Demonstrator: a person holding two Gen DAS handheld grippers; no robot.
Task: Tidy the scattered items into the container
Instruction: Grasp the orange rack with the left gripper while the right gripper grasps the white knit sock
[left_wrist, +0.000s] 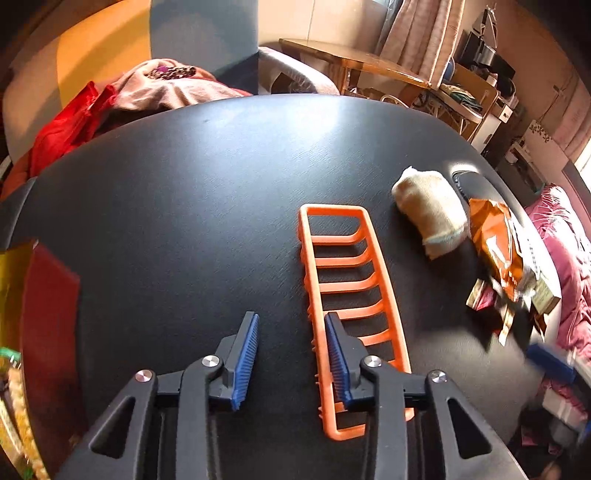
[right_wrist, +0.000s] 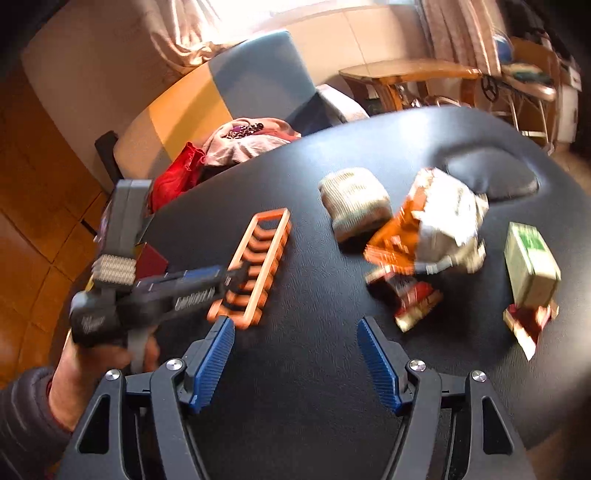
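A: Left gripper (left_wrist: 291, 330) angled steeply down, blue pads (left_wrist: 246, 354) parted, nothing pressed between them.
B: Right gripper (right_wrist: 295, 339)?
A: Tilted down, jaws wide, gap between the fingers bare.
B: Hand visible?
A: Left hand (right_wrist: 92, 363) gripping the handle, dark sleeve (right_wrist: 26, 424) behind the wrist, left of the right fingers.
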